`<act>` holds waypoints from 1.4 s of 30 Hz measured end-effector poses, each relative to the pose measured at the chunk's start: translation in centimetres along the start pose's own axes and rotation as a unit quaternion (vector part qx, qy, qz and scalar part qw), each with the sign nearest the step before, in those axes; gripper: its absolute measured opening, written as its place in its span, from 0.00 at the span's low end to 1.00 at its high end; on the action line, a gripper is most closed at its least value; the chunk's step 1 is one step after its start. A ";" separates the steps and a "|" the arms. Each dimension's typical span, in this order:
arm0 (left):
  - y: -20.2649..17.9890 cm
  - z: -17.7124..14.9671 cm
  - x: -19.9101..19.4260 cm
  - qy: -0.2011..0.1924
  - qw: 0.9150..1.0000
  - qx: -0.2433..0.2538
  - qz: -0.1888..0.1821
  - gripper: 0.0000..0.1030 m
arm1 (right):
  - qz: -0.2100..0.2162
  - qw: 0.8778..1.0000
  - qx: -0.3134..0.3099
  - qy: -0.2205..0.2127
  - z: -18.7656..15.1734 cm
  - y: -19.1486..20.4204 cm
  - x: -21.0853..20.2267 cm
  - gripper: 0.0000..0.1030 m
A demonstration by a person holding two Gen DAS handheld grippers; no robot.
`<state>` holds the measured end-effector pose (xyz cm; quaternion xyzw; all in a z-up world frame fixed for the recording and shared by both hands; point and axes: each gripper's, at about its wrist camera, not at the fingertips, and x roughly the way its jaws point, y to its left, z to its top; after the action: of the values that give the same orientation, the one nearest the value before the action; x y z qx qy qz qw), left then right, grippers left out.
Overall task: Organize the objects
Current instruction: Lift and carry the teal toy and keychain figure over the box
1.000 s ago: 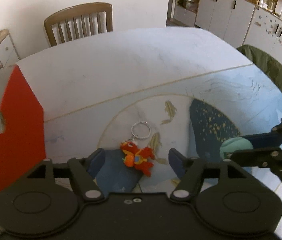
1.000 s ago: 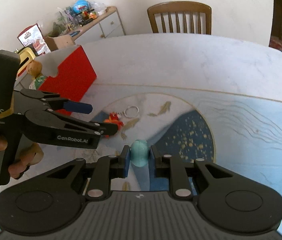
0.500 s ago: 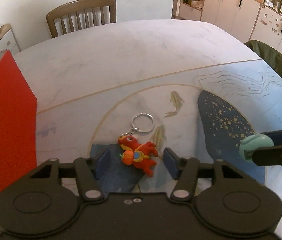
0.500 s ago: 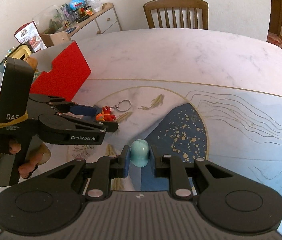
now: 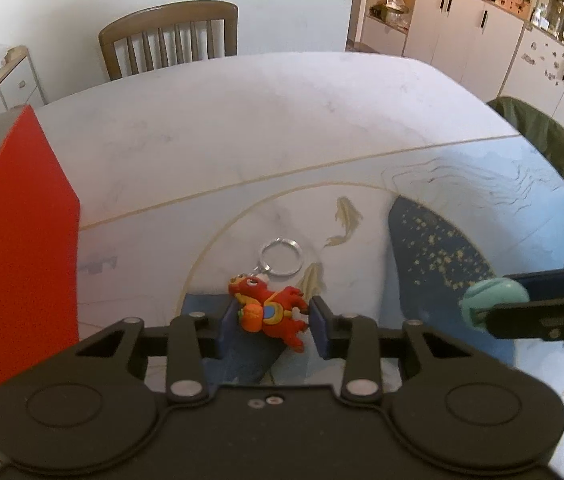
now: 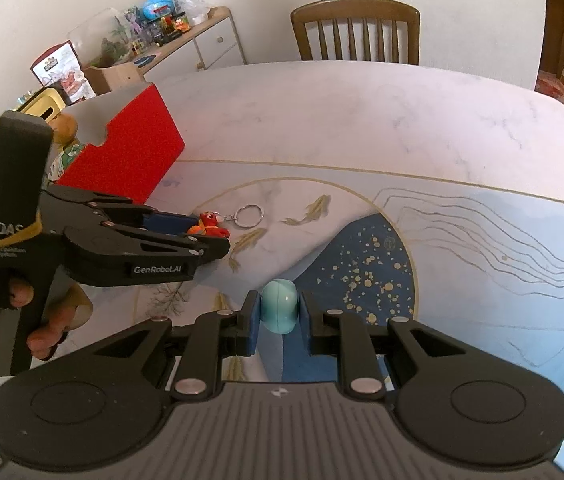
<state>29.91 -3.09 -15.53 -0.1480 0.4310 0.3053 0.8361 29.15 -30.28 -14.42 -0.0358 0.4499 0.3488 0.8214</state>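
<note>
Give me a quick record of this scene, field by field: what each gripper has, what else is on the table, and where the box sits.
left gripper: closed around a red keychain toy, ring trailing ahead on the table
right gripper: shut on a teal egg
box: red, on the table's left side, beyond the left gripper
table: marble top, fish-and-wave mat nearer the person
chair: wooden, at the far edge
</note>
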 end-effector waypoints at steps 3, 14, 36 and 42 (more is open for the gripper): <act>-0.1 0.3 -1.0 -0.007 1.000 -0.005 -0.008 0.35 | -0.001 1.000 -0.004 -0.002 0.3 0.4 -0.3 0.19; 0.6 1.5 -6.2 -0.039 0.998 -0.021 -0.043 0.35 | 0.012 0.999 -0.019 -0.029 2.4 2.9 -2.3 0.19; 11.5 1.4 -16.3 -0.082 0.994 -0.063 -0.021 0.35 | 0.054 0.992 -0.085 -0.081 8.4 15.9 -2.7 0.19; 16.0 1.1 -18.0 -0.090 0.993 -0.074 0.000 0.35 | 0.060 0.991 -0.088 -0.081 10.2 19.2 -1.2 0.19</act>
<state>12.42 2.90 0.00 -0.1813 0.3299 0.3489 0.8582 24.41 -12.66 -2.60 -0.0524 0.3503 0.4373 0.8266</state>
